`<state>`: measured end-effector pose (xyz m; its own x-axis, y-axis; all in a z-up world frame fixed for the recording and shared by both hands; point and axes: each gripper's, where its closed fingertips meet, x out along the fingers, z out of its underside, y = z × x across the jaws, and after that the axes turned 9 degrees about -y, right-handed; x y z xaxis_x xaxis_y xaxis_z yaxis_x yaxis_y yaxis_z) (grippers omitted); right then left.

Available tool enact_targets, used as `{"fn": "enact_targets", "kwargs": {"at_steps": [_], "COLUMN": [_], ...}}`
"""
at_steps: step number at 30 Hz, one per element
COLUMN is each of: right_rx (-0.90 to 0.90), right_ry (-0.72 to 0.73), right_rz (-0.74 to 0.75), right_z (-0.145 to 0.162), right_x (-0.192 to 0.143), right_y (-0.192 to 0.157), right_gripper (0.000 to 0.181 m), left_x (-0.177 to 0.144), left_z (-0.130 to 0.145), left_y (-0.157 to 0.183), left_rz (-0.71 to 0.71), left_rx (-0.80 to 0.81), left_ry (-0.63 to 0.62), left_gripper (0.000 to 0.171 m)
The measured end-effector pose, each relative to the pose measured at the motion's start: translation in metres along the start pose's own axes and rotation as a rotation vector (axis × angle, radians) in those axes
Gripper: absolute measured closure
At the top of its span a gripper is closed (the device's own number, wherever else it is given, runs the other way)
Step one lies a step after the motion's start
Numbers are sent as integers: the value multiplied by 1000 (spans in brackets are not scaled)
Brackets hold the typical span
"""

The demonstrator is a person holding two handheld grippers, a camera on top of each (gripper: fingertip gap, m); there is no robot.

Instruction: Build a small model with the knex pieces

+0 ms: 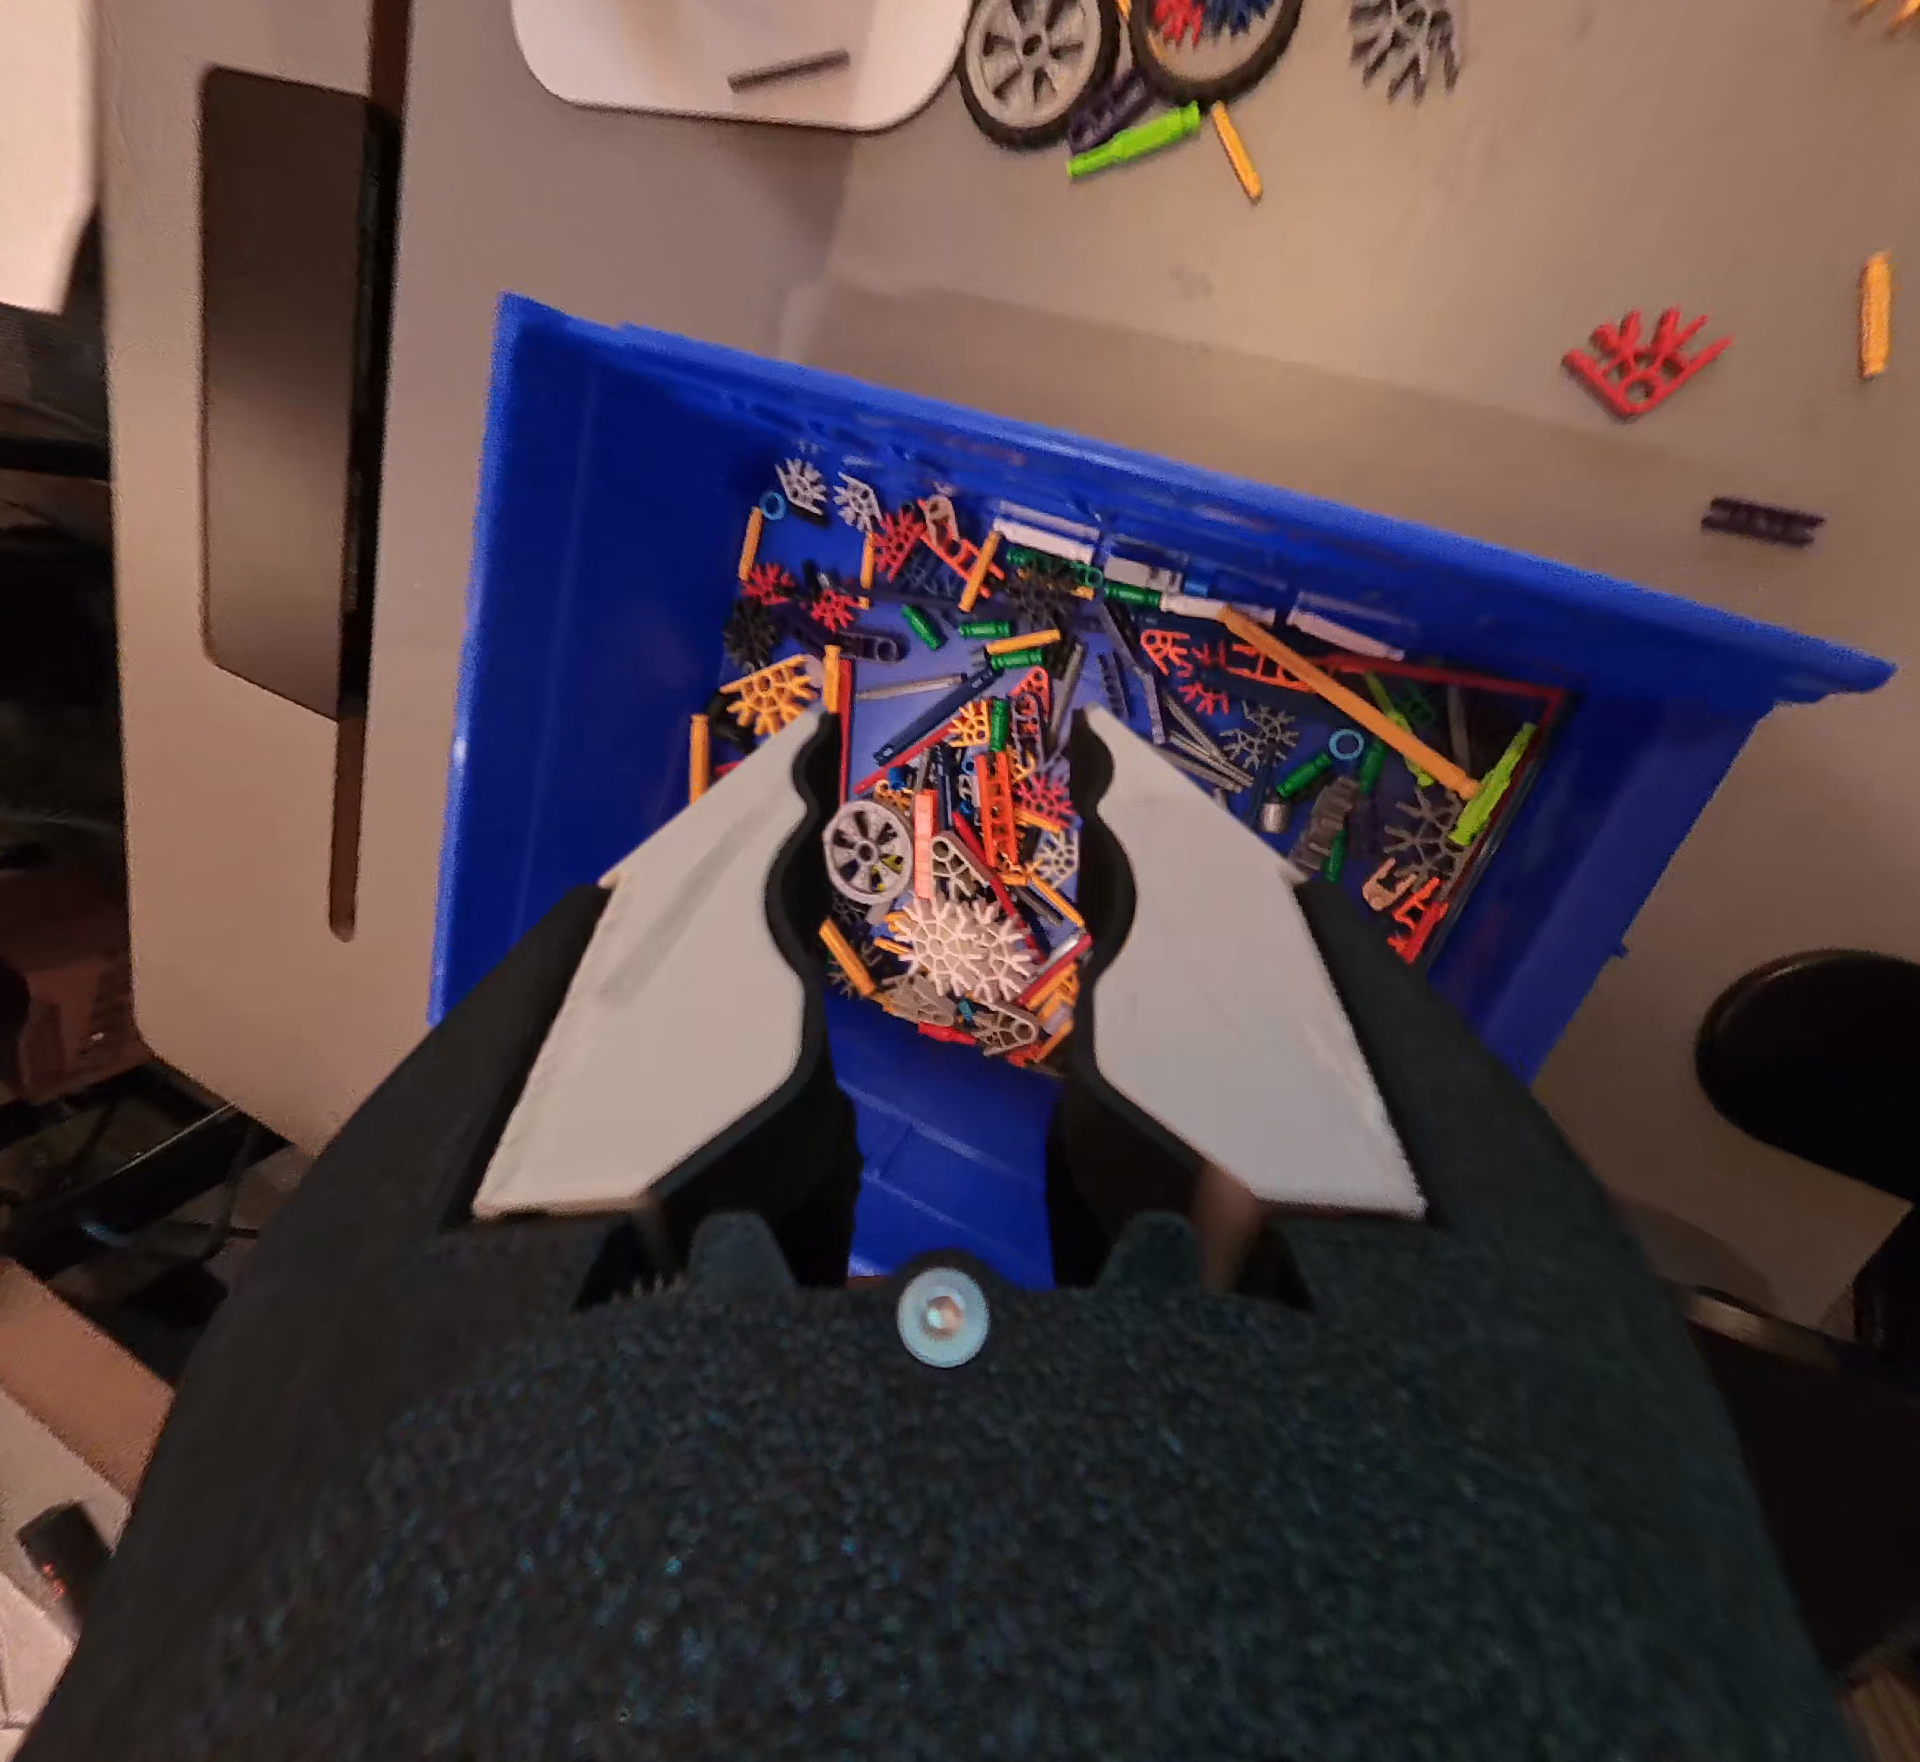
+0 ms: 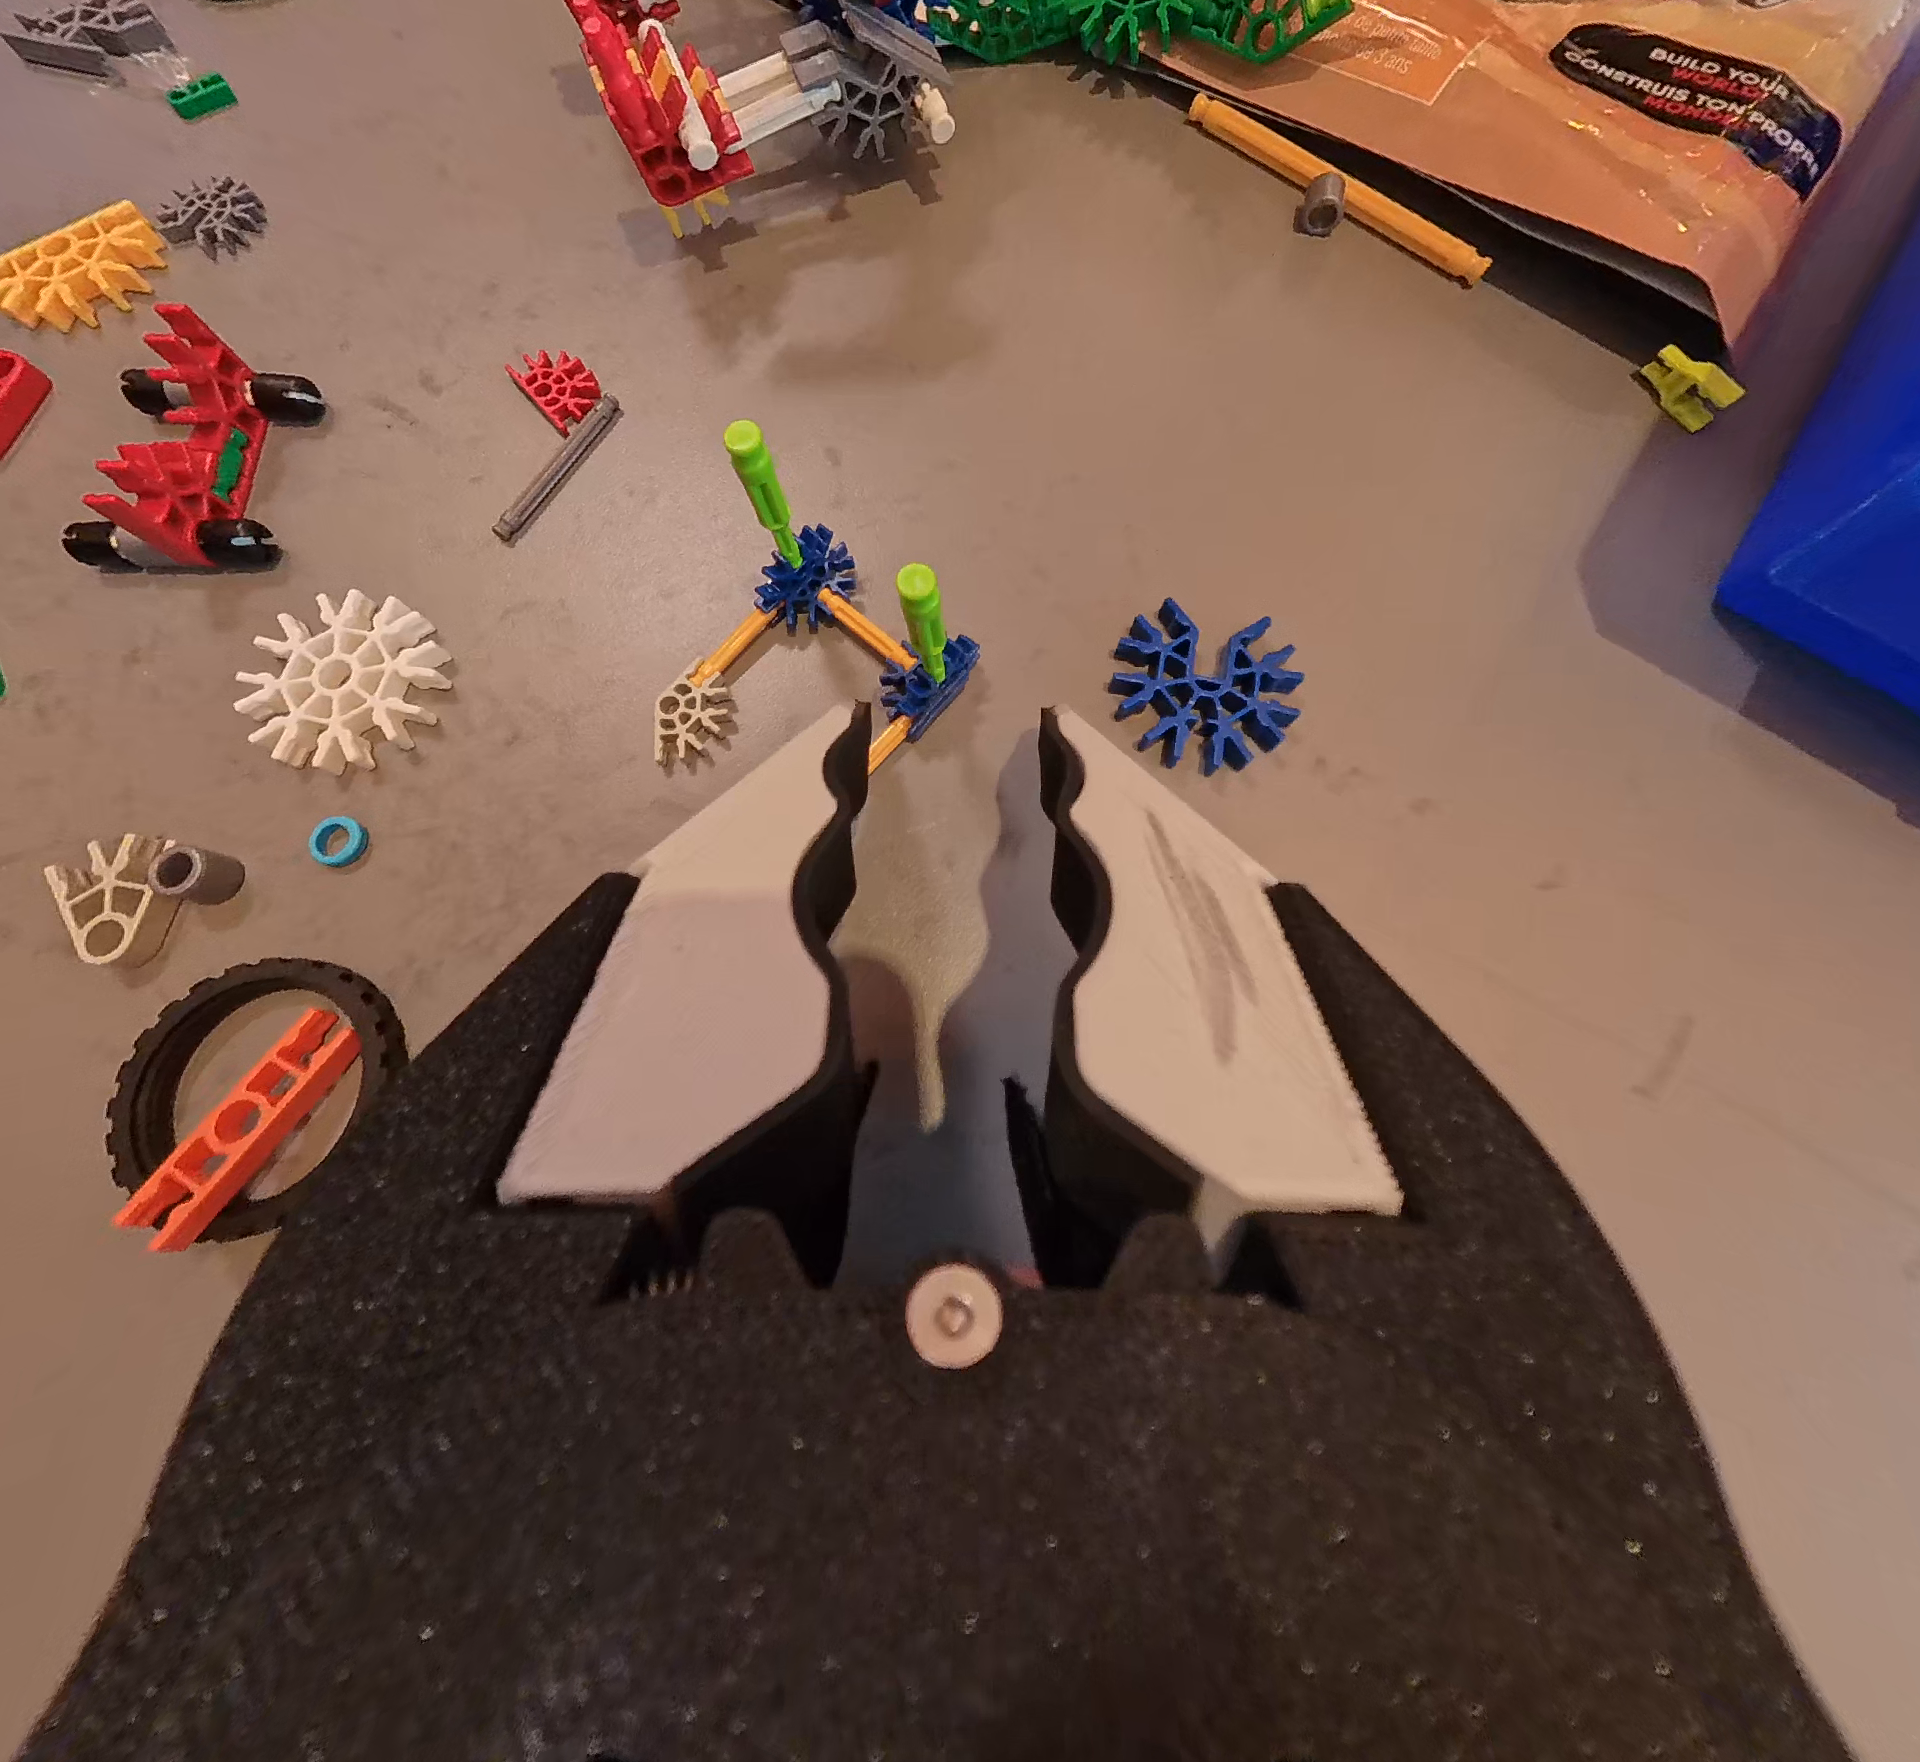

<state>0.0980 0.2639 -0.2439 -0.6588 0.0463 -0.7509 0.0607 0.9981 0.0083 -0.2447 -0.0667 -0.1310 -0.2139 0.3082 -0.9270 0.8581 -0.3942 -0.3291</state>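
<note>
Left gripper jaws half open, empty, above blue bin | bin holds loose construction pieces; grey wheel and white connector between jaws | right gripper jaws parted, empty; rod-and-connector assembly touching or just ahead of left jaw tip, blue connector beside right jaw | risk: tangled pieces lift together; a jaw nudge may topple the assembly.

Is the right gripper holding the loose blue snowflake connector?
No. The right gripper is open and empty over the table, and the blue snowflake connector lies flat just beyond its right finger.
</note>
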Motion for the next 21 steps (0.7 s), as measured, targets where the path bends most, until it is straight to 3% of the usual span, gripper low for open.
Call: {"fn": "enact_targets", "kwargs": {"at_steps": [12,21], "right_rx": [1,3], "right_ry": [-8,-10], "right_rz": [0,-4], "right_z": [1,1], "right_x": [1,1], "right_y": [0,0], "right_gripper": [149,149], "left_x": [58,63], "left_z": [41,58], "left_y": [25,52], "left_rz": [170,297], "left_rx": [6,42], "left_ry": [-169,-219], "left_gripper": [126,98]}}
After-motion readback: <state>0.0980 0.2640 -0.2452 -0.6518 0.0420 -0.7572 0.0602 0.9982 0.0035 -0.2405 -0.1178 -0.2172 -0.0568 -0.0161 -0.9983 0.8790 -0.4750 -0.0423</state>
